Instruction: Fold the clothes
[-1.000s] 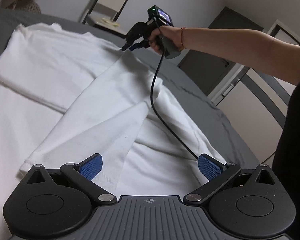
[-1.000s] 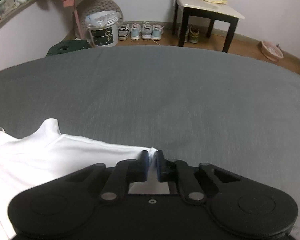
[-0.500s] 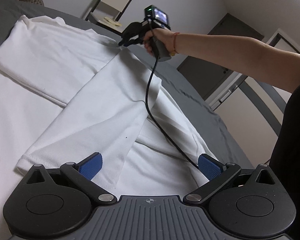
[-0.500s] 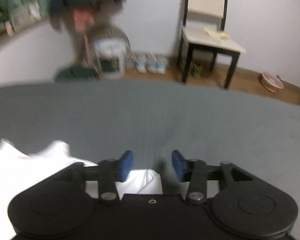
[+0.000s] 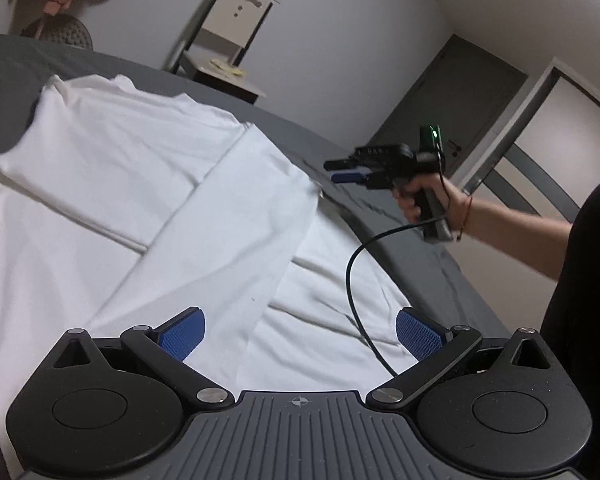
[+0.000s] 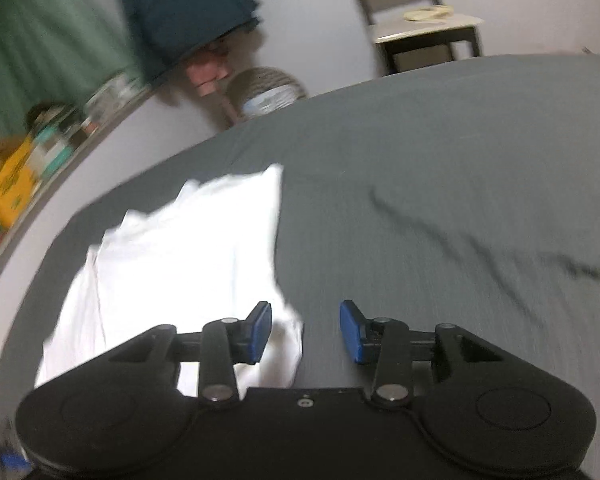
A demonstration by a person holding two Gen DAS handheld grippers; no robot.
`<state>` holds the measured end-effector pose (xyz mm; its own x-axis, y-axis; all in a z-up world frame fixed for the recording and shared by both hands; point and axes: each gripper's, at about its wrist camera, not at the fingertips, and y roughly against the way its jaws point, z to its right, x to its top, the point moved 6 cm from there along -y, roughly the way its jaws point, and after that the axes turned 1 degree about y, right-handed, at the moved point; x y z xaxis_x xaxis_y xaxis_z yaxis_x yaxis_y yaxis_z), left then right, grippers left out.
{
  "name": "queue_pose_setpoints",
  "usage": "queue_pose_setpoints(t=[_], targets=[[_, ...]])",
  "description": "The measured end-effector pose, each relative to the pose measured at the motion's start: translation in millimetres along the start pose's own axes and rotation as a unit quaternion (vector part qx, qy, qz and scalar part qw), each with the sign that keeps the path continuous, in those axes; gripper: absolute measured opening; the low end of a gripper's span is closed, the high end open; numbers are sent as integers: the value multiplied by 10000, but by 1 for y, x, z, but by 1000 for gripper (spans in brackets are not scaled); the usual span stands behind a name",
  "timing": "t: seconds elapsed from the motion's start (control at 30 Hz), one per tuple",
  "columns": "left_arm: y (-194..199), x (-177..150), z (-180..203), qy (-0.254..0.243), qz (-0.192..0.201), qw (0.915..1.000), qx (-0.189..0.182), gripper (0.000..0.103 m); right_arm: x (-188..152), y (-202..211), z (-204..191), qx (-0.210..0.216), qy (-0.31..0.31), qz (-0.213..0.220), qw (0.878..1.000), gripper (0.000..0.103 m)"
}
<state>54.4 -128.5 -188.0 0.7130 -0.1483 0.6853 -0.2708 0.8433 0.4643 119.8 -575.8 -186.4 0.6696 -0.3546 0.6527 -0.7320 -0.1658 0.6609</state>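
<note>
Right hand-held gripper [image 6: 305, 332]: jaws part-open after having just narrowed a little, nothing between the pads. It hangs over the grey bed [image 6: 440, 168], with the white edge of the shirt [image 6: 188, 248] under its left finger at lower left of its own view. In the left wrist view it sits at centre right, clear of the cloth, a person's hand [image 5: 428, 200] on the grip, its cable [image 5: 356, 280] trailing over the fabric.

Left hand-held gripper [image 5: 300, 332]: jaws wide, empty, low over the near part of the shirt.

Shirt spread flat across the bed, filling left and centre of the left view; one side panel is laid diagonally over the body, a second crease shows at upper left.

Judged step: one fold is laid and let go, neither gripper has cloth. Next move likely calls for both grippers to take a fresh edge, probably the near hem, pinching all layers together so the fold does not slip.
</note>
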Motion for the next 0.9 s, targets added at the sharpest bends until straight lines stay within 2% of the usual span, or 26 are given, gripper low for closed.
queue_pose_setpoints(t=[0.1, 0.2, 0.33, 0.47, 0.5, 0.53, 0.57, 0.73, 0.83, 0.9], targets=[[1, -5, 2, 70, -190, 9998, 35, 103, -12, 0, -10, 38, 299, -78, 9995, 38], [3, -7, 3, 112, -219, 9997, 2, 103, -15, -9, -18, -237, 689, -65, 9973, 37], [2, -9, 4, 164, -291, 9994, -19, 103, -16, -18, -27, -677, 840, 298, 9937, 35], [-1, -14, 0, 320, -368, 9988, -63, 103, -16, -28, -39, -1069, 1267, 629, 9842, 30], [-2, -15, -1, 341, -394, 9986, -68, 103, -16, -28, -40, -1028, 1226, 702, 9846, 27], [-4, -17, -2, 358, -421, 9984, -73, 103, -15, -28, -41, -958, 1137, 741, 9861, 15], [-5, -18, -2, 375, -447, 9983, -79, 103, -14, -30, -42, -943, 1048, 724, 9874, 9], [-10, -21, -1, 332, -520, 9980, -151, 103, -19, -22, -44, -1638, 1006, 749, 9785, 7], [-10, -21, 1, 237, -546, 9981, -142, 103, -25, -25, -45, -1734, 1077, 711, 9764, 8], [-10, -21, 0, 247, -547, 9981, -162, 103, -25, -27, -42, -1671, 981, 669, 9788, 12]])
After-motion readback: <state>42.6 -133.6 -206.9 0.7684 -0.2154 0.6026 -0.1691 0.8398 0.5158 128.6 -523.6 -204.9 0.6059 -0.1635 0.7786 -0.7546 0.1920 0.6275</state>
